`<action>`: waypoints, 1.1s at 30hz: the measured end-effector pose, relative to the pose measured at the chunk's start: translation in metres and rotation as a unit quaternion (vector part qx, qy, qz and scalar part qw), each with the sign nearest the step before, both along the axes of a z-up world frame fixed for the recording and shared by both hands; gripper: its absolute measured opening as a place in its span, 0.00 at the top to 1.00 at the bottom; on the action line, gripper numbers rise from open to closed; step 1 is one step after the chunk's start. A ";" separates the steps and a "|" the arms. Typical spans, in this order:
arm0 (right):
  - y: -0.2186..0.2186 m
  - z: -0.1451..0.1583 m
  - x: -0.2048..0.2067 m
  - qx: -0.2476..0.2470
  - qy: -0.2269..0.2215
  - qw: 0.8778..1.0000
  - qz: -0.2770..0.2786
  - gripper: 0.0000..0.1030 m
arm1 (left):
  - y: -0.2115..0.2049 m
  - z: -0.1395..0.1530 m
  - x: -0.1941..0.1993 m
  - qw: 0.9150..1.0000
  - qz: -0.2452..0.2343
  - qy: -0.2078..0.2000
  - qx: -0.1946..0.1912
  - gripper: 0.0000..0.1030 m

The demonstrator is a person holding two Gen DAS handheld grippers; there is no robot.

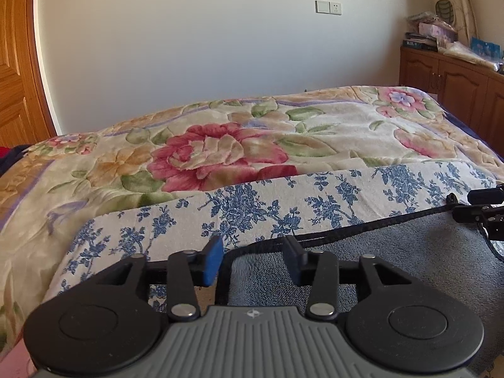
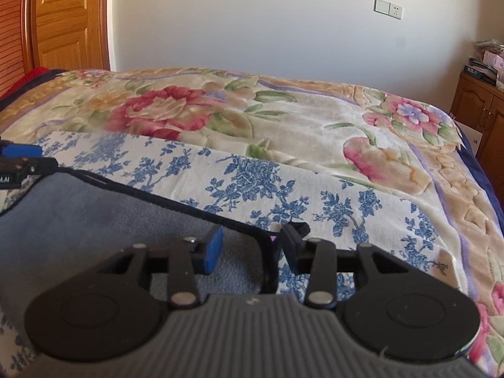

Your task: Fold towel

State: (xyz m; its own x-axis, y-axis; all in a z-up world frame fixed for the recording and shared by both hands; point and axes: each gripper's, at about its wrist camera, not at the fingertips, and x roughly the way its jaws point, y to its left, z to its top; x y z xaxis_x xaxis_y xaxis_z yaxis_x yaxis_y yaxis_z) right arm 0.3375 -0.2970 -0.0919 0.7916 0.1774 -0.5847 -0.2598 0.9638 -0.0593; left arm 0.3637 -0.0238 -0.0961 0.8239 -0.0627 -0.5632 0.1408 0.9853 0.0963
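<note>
Towel (image 1: 393, 261): grey, black-edged, lying on a blue-flowered cloth (image 1: 252, 208) on the bed; it fills the 4 o'clock part of the left wrist view and the 8 o'clock part of the right wrist view (image 2: 78, 220). Left gripper (image 1: 252, 263): jaws spread, with the towel's near left corner and black hem between them; whether either pad touches the fabric cannot be told. Right gripper (image 2: 252, 249): jaws spread, set astride the towel's right corner, the hem running up between the pads; contact also unclear. Each gripper shows in the other's view: the right one at 3 o'clock of the left view (image 1: 485, 211), the left one at 9 o'clock of the right view (image 2: 22, 160), both at the towel's far hem. Cloth (image 2: 283, 195): white ground, blue sprigs, laid over a floral blanket (image 1: 220, 148) with a large red bloom. Wall (image 1: 204, 47): pale, with a switch plate (image 1: 328, 7) toward 1 o'clock. Cabinet (image 1: 453, 75): brown wood, at 2 o'clock, with clutter on top. Door (image 2: 66, 19): wood, at 10 o'clock in the right view.
</note>
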 end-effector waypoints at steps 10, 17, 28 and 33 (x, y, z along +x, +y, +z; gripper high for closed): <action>-0.002 0.036 -0.044 0.031 -0.007 0.999 -0.006 0.58 | -0.006 0.042 -0.036 1.000 0.001 -0.017 -0.002 0.29; 0.002 0.066 -0.080 0.036 -0.019 0.999 -0.001 0.58 | -0.013 0.080 -0.075 1.000 -0.006 -0.024 0.001 0.29; 0.001 0.096 -0.128 0.044 -0.033 0.998 0.008 0.58 | -0.005 0.112 -0.131 1.000 0.006 -0.024 -0.014 0.28; -0.001 0.103 -0.148 0.051 -0.038 0.998 0.002 0.58 | -0.004 0.123 -0.150 1.000 0.006 -0.027 -0.013 0.28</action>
State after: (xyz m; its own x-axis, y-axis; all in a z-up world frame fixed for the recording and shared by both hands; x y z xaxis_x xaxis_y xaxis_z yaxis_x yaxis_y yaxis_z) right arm 0.1899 -0.2980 0.0115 0.8325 0.2353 -0.5016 -0.2612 0.9651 0.0192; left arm 0.2137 -0.0273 0.0271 0.8544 -0.0657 -0.5155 0.1236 0.9892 0.0788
